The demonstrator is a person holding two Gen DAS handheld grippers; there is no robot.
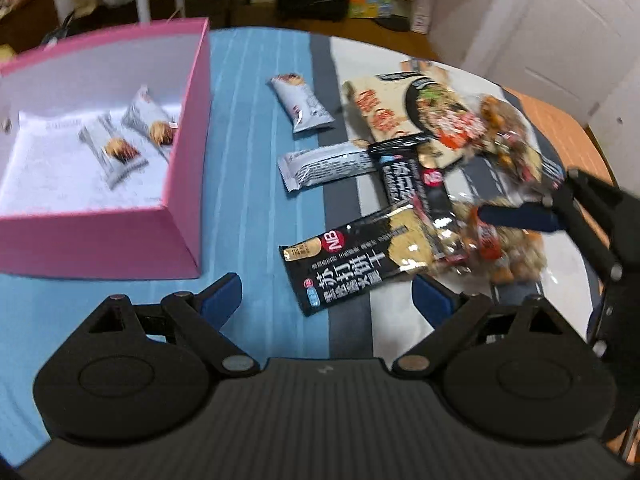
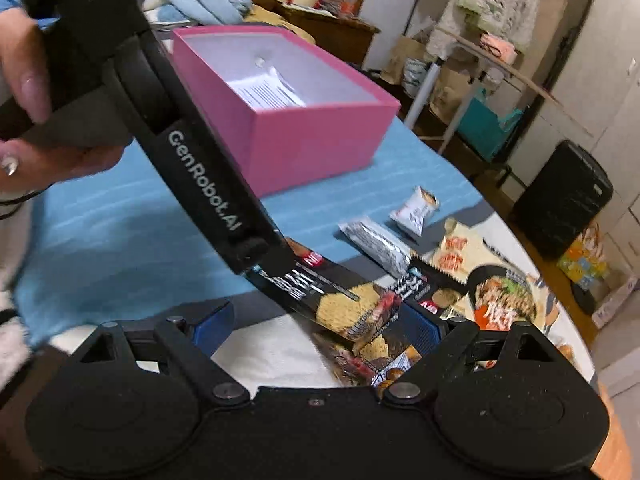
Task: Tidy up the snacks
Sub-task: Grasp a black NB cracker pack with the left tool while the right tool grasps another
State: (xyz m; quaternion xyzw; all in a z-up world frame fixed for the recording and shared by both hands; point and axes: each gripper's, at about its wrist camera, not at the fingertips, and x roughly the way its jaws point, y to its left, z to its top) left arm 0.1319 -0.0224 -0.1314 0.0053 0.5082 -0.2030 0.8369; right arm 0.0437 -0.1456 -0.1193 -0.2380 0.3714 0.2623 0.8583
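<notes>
I am mid-sort: two small silver biscuit packets already lie in the pink box, and the rest of the snacks are still out on the table. My left gripper hangs above the blue cloth with its jaws spread wide and nothing between them, just short of the black soda cracker packet. My right gripper is also wide and empty, low over the same pile, with the bag of mixed nut snacks right under its fingers.

I judge the step in hand to be reaching for the next packet. The left tool is best placed for the near black cracker packet: I would lower it so the pads straddle the flat packet's edge, close, then carry it left over the box wall. That packet overlaps a second black cracker packet and the nut bag, so lifting may drag its neighbours.

Further back lie a silver wafer bar, another silver biscuit packet and a large noodle pack, all well apart from the box. In the right wrist view, the box also shows a white sheet with a barcode; motion blur leaves me unsure whether that is a liner or a label.
</notes>
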